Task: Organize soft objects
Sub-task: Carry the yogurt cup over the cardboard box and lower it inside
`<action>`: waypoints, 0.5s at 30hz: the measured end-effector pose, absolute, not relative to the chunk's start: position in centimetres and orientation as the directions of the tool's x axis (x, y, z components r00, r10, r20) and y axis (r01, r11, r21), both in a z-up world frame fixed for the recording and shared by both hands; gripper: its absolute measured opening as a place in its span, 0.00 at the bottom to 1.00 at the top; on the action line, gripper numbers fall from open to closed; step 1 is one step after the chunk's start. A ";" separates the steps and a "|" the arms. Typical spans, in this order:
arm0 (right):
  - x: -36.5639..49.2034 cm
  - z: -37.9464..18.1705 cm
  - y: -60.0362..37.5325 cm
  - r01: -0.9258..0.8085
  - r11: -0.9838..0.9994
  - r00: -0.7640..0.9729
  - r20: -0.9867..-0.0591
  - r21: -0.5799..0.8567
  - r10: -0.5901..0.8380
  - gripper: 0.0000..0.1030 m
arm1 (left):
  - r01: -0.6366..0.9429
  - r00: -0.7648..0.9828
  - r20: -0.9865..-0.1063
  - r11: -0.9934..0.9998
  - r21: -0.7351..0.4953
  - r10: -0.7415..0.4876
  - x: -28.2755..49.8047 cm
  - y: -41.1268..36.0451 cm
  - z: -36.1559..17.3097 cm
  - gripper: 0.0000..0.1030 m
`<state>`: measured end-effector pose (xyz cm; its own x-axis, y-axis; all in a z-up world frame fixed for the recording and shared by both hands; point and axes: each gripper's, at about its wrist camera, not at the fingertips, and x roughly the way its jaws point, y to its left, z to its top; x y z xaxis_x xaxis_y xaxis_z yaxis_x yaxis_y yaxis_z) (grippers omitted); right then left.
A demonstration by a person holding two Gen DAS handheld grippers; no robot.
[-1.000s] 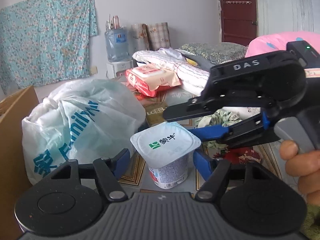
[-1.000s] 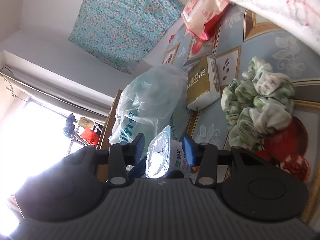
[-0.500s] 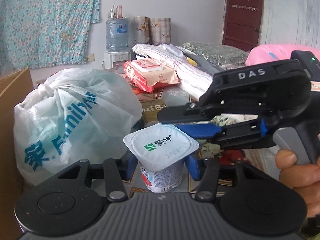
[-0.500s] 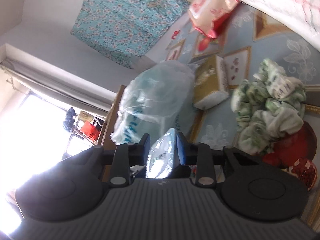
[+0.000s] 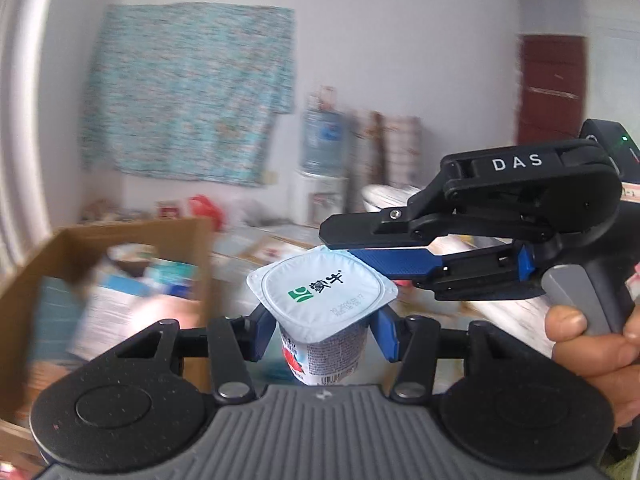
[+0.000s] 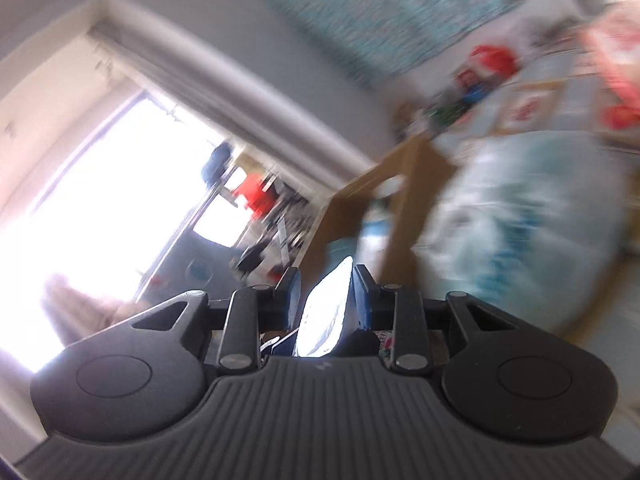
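Both tongs on one yogurt cup (image 5: 324,320), low centre of frame: the left gripper (image 5: 322,330) pinches its body, the right gripper (image 5: 348,246) reaches in from the right and clamps the foil lid's rim, cardboard box (image 5: 120,280) blurred at left

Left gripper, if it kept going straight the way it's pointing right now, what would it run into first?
Probably nothing close: beyond the yogurt cup the left gripper holds lies the tabletop, the cardboard box off to its left. Blur hides depth.
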<state>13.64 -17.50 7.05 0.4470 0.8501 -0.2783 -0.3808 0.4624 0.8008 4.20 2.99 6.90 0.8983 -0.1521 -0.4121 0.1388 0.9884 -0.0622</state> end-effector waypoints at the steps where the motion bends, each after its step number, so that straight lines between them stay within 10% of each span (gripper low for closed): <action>1: 14.5 7.6 -15.6 -0.397 0.451 0.413 -0.284 0.799 0.866 0.28 | 0.110 0.899 -0.419 0.992 -0.063 -0.127 4.2 4.5 7.5 0.51; 15: 25.9 1.0 6.5 -0.278 0.565 -0.012 -0.591 0.777 0.807 0.29 | -0.171 0.664 -0.747 0.977 -0.130 0.017 11.9 22.3 5.0 0.50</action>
<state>25.87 6.50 1.00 -0.0116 0.8065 -0.5911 -0.2779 0.5652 0.7767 11.95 22.35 5.02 0.6644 0.0167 -0.7472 -0.1707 0.9767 -0.1300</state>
